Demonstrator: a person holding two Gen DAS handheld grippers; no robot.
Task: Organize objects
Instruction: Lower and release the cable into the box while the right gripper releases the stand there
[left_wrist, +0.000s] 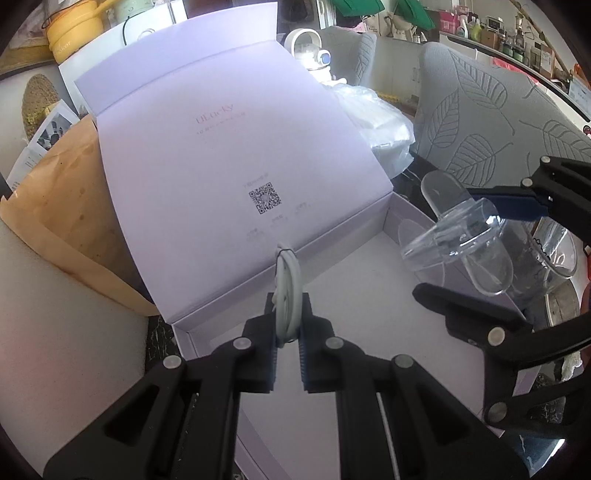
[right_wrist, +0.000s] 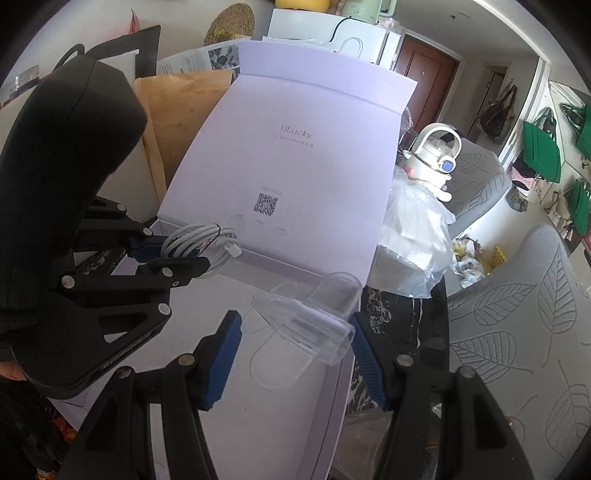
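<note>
The open lilac box lies under both grippers. The right gripper grips a clear plastic holder, apparently crosswise, over the box's right edge. The left gripper pinches a coiled white cable, its loop pointing toward the lid.

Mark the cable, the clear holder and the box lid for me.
cable (left_wrist: 286, 295), left wrist view, coil between the pads
clear holder (right_wrist: 314, 321), right wrist view, its ridged middle
box lid (left_wrist: 207, 147), left wrist view, inner face

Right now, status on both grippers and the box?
Left gripper shut on coiled white cable. Right gripper clamps clear plastic piece. Both over open lilac cardboard box. Nothing blocking.
</note>
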